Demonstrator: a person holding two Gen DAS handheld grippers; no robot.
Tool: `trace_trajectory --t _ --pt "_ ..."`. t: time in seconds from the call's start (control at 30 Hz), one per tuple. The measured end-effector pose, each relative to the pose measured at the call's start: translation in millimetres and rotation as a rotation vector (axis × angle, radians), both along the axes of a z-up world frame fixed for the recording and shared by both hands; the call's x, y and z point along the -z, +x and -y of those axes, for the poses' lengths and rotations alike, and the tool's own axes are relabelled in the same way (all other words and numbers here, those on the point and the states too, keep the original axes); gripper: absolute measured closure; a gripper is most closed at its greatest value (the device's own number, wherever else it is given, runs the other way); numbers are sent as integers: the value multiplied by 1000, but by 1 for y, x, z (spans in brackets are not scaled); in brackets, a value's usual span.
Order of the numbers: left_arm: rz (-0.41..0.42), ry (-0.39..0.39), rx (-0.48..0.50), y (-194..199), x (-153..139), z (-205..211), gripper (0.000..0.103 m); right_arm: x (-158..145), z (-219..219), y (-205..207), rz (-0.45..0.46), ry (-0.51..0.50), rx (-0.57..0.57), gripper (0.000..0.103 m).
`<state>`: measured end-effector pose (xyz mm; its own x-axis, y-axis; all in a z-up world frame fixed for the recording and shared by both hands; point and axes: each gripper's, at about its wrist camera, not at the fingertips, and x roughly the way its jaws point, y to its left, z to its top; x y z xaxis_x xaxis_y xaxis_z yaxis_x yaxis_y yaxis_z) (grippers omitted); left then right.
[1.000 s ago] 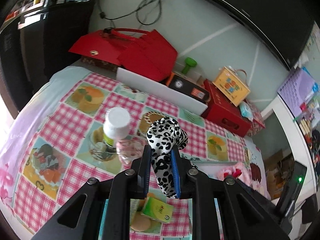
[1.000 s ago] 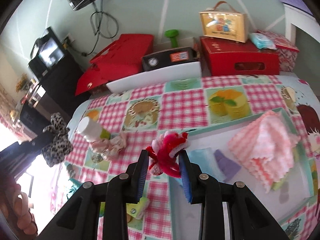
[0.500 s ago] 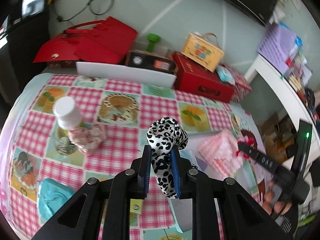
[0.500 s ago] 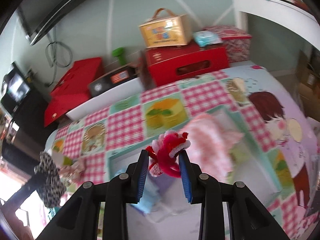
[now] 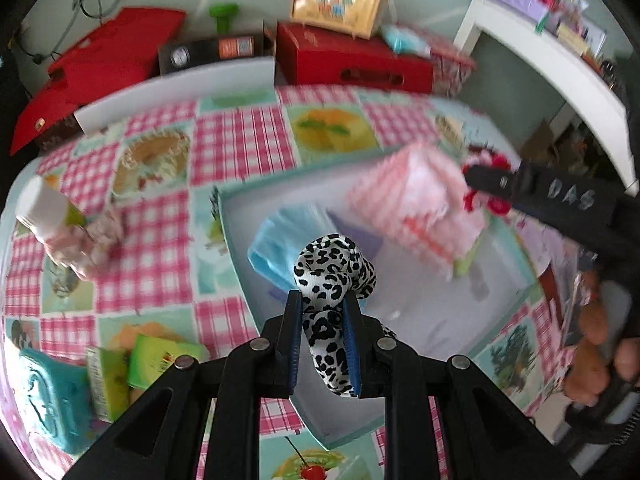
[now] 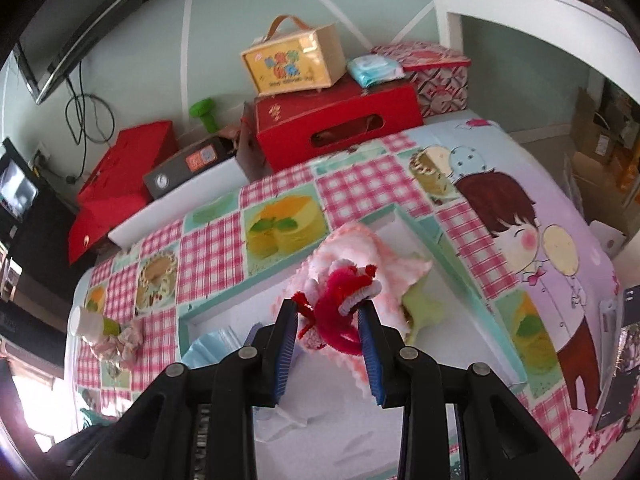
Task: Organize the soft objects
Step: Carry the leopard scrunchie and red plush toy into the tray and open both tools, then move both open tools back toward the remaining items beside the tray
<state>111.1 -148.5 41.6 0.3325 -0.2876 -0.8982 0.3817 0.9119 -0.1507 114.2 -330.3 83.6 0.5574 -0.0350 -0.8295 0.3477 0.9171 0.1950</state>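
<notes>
My left gripper (image 5: 322, 300) is shut on a black-and-white leopard-print scrunchie (image 5: 334, 268), held above the near left part of a shallow teal-rimmed tray (image 5: 228, 216). My right gripper (image 6: 329, 309) is shut on a red and pink fuzzy hair tie (image 6: 340, 300), held over the tray (image 6: 440, 256) just in front of a folded pink cloth (image 6: 360, 244). In the left wrist view the right gripper (image 5: 486, 190) comes in from the right beside the pink cloth (image 5: 412, 208). A light blue cloth (image 5: 280, 236) and a purple piece (image 5: 360, 236) lie inside the tray.
On the checked tablecloth left of the tray lie a white-capped bottle (image 5: 44, 208) with a pale pink scrunchie (image 5: 100, 240), green packets (image 5: 156, 364) and a teal pouch (image 5: 48, 396). Red boxes (image 6: 336, 128), a yellow case (image 6: 292, 60) and a white board (image 5: 176, 92) line the far edge.
The left gripper swung right and down with the leopard scrunchie, from above the bottle to over the tray. The right gripper carried the red hair tie right, to the pink cloth.
</notes>
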Motion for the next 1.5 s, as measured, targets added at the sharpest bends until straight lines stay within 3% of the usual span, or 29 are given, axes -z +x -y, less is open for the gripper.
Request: trace_trajectory --t 0.13,0.47,0.5,0.57,0.63,1.1,1.23,1.33,1.4,1.5 --pt "-47 36 4 2 19 4 83 11 -9 5 -42 3 -41 69" --pt "-102 56 -18 9 35 -1 79 29 -18 13 -114 -10 -85 69" --pt "-107 56 -21 10 37 0 78 30 -19 14 -121 -10 -86 67" --pt "-116 60 -22 11 40 0 69 32 -19 15 -130 -12 -79 50" --pt "-125 57 -25 11 43 -1 65 31 -19 14 -128 -17 -70 42" --pt "-92 34 -44 19 57 -7 58 29 -22 13 -128 -36 -65 36" --pt "-95 7 -53 23 59 -10 53 28 -24 13 -124 -45 -71 35" --pt "-117 -38 -50 21 54 -10 42 19 -23 11 -87 -46 -57 34" --pt "-115 -54 -40 21 48 -11 35 13 -22 8 -59 -42 -48 30" --pt "-70 -46 -33 15 32 -13 33 4 -21 5 -23 -48 -39 23"
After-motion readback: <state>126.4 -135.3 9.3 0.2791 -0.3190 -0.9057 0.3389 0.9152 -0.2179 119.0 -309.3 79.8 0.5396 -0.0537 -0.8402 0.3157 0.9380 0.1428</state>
